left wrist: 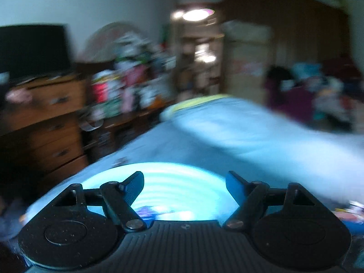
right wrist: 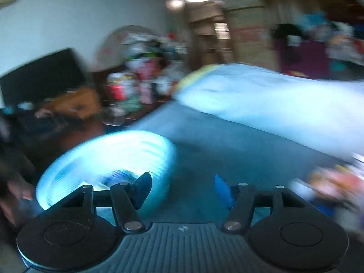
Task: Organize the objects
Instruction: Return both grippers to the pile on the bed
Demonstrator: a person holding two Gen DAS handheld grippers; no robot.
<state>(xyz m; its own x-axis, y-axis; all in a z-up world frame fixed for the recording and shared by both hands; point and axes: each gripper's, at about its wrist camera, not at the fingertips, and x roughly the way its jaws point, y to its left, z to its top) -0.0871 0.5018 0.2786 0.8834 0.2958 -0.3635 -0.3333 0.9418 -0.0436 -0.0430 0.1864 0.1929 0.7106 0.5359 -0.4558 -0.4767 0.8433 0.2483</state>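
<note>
so the round basin (left wrist: 173, 188) sits on the bed (left wrist: 182, 145), right in front of the left gripper (left wrist: 184, 185), whose jaws are spread apart. in the right wrist view the basin (right wrist: 109, 161) is off to the left of the right gripper (right wrist: 183, 187). a folded blanket (left wrist: 250, 122) lies further back on the bed. dresser (left wrist: 45, 122) and a cluttered shelf (left wrist: 132, 77) stand left of the bed, with a tv (left wrist: 34, 47) on the dresser. a blurry pile of stuff (right wrist: 329, 182) lies on the right.

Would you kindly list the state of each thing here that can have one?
left gripper: open, nothing between its fingers.
right gripper: open, nothing between its fingers.
light blue round basin: on the bed, holding a few blurred items.
ceiling light: on.
dresser drawers: shut.
</note>
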